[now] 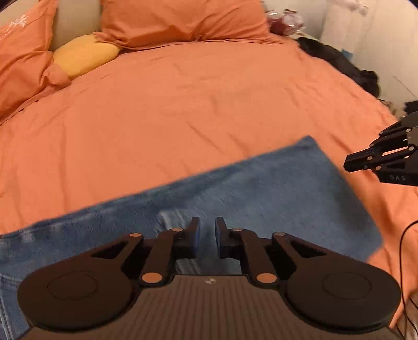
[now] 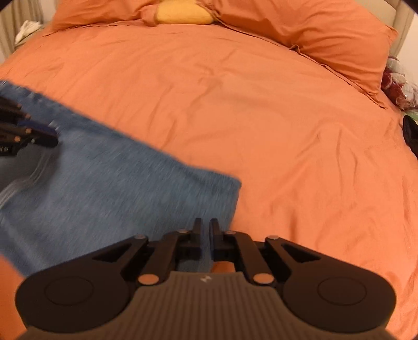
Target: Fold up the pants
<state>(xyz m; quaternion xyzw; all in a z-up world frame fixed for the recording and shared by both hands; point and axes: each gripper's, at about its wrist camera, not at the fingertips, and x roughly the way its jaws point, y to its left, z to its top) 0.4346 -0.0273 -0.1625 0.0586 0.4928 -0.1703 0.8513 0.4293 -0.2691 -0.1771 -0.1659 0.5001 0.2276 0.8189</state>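
Blue denim pants [image 1: 248, 193] lie flat on the orange bed cover, also in the right wrist view [image 2: 109, 188]. My left gripper [image 1: 207, 232] hovers over the middle of the pants with its jaws a small gap apart and nothing between them. My right gripper [image 2: 205, 231] is near the pants' right corner, its jaws a narrow gap apart and empty. It also shows at the right edge of the left wrist view [image 1: 350, 164], beside the pants' end. The left gripper shows at the left edge of the right wrist view [image 2: 49, 138].
Orange pillows [image 1: 183, 21] and a yellow cushion [image 1: 83, 55] lie at the head of the bed. Dark clothing [image 1: 339, 62] sits at the bed's right edge. A black cable [image 1: 403, 235] hangs at the right.
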